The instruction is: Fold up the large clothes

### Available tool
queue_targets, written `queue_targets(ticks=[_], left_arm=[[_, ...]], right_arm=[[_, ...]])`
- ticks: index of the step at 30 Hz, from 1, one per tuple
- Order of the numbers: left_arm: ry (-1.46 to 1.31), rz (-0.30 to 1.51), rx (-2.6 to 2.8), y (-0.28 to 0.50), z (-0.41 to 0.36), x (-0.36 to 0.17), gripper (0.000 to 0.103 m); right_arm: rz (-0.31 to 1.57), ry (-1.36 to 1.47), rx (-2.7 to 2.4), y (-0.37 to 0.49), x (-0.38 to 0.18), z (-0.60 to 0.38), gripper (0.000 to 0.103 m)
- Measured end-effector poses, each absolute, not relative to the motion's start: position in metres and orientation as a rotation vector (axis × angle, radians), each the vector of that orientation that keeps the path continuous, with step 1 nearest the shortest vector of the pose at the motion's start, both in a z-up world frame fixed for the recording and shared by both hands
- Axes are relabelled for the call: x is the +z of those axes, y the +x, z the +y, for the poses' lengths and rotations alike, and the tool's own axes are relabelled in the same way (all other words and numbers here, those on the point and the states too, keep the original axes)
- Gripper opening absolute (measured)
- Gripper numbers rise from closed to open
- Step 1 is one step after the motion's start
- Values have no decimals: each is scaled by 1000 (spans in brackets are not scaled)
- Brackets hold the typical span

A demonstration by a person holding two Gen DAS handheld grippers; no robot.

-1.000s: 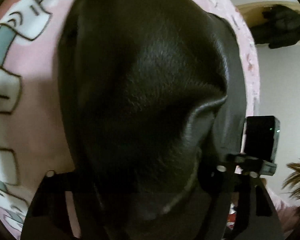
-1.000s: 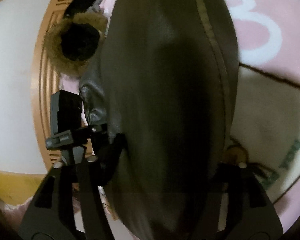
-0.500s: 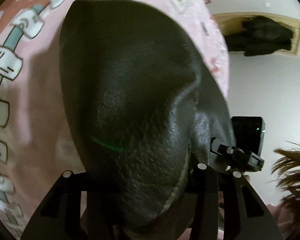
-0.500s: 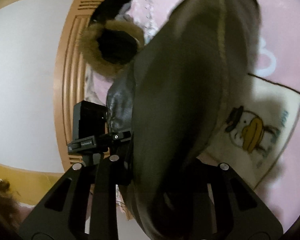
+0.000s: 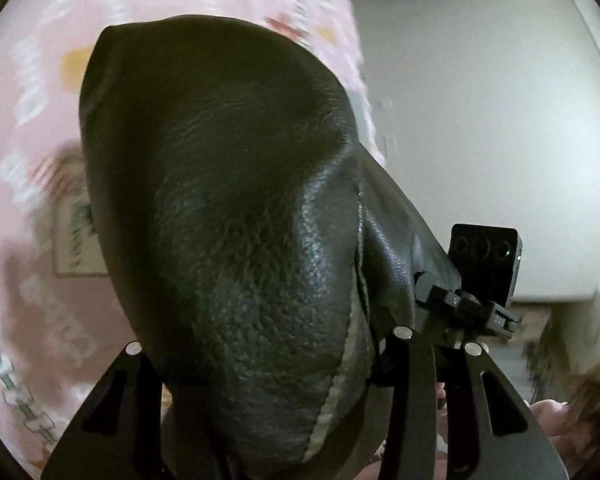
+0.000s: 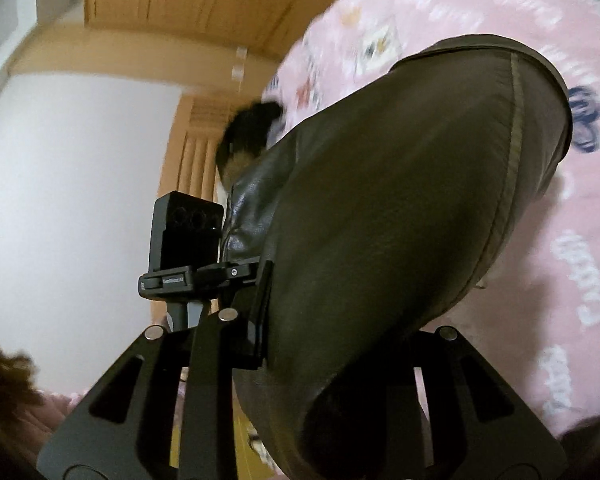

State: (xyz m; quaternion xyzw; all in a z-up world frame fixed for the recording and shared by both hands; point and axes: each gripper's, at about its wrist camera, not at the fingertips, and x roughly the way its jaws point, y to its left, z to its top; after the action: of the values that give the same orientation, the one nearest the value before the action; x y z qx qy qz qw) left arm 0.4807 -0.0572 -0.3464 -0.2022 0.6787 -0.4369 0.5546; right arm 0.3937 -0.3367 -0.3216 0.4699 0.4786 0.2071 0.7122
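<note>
Most of what I would like to check is covered. In my left wrist view the black leather jacket [image 5: 228, 216] bulges up over the whole middle of the frame and hides the fingertips of my left gripper [image 5: 268, 392]; only the two black finger bases show at the bottom, one on each side of the leather. The jacket runs down between them and out of the bottom edge, so I take it that this gripper is pinching the jacket, though the contact itself is out of sight. A pale seam line curves down the leather close to the right-hand finger.

My right wrist view is the same story. The jacket [image 6: 400, 220] fills the centre and right, its stitched edge running down its right-hand side, and my right gripper [image 6: 340, 360] is buried under it at the tips. The leather passes between the two finger bases and bunches there, so this gripper is clamped on the jacket too.

Behind the leather lies the pink bedspread [image 5: 32, 128] with its printed pattern, smeared by motion so that I cannot read the figures on it. In the right view the jacket's fur trim [image 6: 248, 136] peeks out at the far left edge of the leather, dark and blurred, in front of the wooden headboard [image 6: 196, 152]. A small black camera block [image 6: 186, 232] stands just left of the jacket. A white wall [image 5: 480, 140] fills the right of the left view.

The jacket hangs from both grippers above the bed; its lower part is cut off.
</note>
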Motion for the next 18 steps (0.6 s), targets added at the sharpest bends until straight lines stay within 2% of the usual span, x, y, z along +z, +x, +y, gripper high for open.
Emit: queue_targets(ticks=[4,9,13,18], left_arm=[[-349,1583,-1173,481,-138,-299,40],[-229,1493,-1357,464,-279,-241,40],[-138,1404,-1427,408,-402,-197,40],[-47,1301,-1471,322,-564,-154,40]], right_arm=[[943,1055,340,355,-275,-402,25],[768,1029,204,283,-216,-507,25],[670,988,165,218,-184,-603,25],[572,900,139,125,-156,-766,25]])
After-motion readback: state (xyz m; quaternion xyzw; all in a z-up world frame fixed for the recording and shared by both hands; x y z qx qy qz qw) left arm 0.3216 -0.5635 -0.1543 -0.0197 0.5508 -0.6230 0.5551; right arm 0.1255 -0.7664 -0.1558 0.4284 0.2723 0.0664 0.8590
